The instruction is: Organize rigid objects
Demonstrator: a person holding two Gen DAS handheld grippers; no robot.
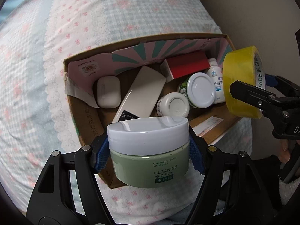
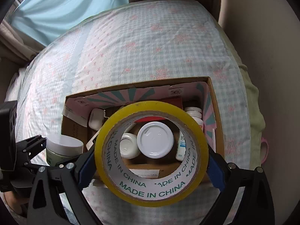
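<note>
Green mud-film jar (image 1: 150, 150) clamped between the blue pads of the left gripper (image 1: 150, 151), held over the near edge of the cardboard box (image 1: 227, 41). Yellow tape roll (image 2: 151, 152) pinched across its width by the right gripper (image 2: 151, 153), above the box's right half.

Box on the quilt (image 1: 56, 56), already crowded: earbud case (image 1: 108, 91), white bottles.

Risk: either piece released here lands on lids, tips or rolls.

Box floor mostly hidden; the near wall is cut off behind jar and roll.
</note>
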